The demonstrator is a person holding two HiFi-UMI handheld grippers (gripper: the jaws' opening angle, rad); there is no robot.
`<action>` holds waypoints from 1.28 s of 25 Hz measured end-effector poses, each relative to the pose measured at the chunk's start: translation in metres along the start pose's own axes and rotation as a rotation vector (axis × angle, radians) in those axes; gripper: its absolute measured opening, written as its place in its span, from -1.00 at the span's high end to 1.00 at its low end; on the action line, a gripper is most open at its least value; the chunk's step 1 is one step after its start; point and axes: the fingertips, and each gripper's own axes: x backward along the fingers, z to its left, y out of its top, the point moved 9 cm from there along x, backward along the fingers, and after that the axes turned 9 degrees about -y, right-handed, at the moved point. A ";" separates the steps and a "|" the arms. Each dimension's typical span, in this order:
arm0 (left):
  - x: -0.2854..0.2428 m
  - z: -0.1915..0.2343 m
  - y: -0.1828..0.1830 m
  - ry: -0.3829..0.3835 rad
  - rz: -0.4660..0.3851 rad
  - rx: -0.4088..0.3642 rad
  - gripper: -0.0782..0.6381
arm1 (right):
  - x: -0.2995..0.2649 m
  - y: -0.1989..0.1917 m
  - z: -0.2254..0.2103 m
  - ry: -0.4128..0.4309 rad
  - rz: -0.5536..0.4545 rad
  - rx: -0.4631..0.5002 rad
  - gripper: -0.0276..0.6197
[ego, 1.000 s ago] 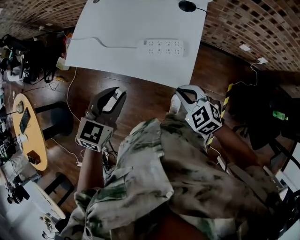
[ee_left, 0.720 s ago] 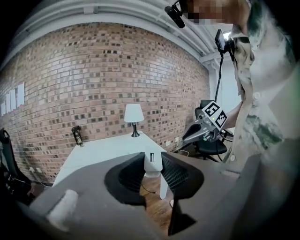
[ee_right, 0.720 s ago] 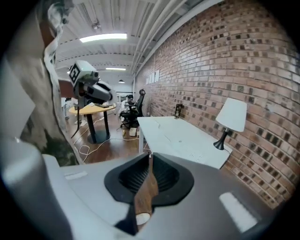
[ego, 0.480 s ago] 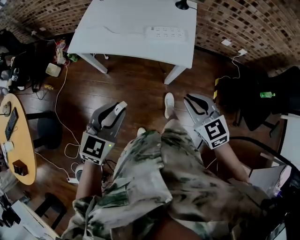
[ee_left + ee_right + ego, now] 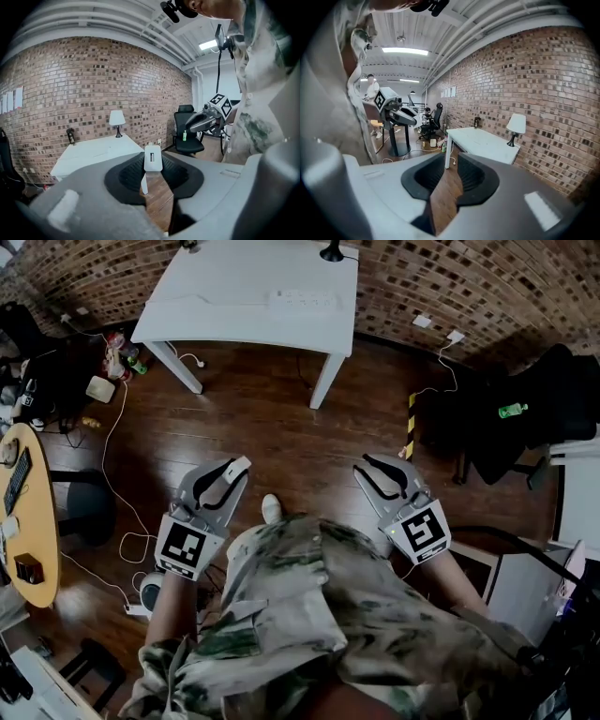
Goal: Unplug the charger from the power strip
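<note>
Left gripper [image 5: 225, 474] grips the white charger [image 5: 153, 158]; right gripper [image 5: 372, 467] stands open, empty; strip [image 5: 305, 300] lies on far table [image 5: 216, 322].

Place: office workroom | evidence: brown brick wall [image 5: 450, 277], dark plank floor [image 5: 272, 418], white rectangular table [image 5: 225, 320], black office chair [image 5: 189, 136], ceiling strip light [image 5: 405, 50].

The power strip [image 5: 305, 300] lies on the table [image 5: 216, 315], lamp [image 5: 331, 253] behind.
</note>
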 end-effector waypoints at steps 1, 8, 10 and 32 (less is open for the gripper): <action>-0.002 -0.014 0.005 0.001 -0.006 -0.007 0.48 | 0.014 -0.003 0.000 0.005 -0.014 0.002 0.63; -0.014 -0.124 0.027 -0.001 -0.044 0.007 0.48 | 0.108 -0.043 0.000 0.013 -0.063 -0.010 0.63; -0.017 -0.153 0.024 -0.014 -0.038 0.018 0.48 | 0.130 -0.054 0.005 0.018 -0.066 -0.010 0.63; -0.007 -0.262 0.029 0.040 -0.043 -0.009 0.48 | 0.219 -0.075 0.026 0.084 -0.111 0.059 0.65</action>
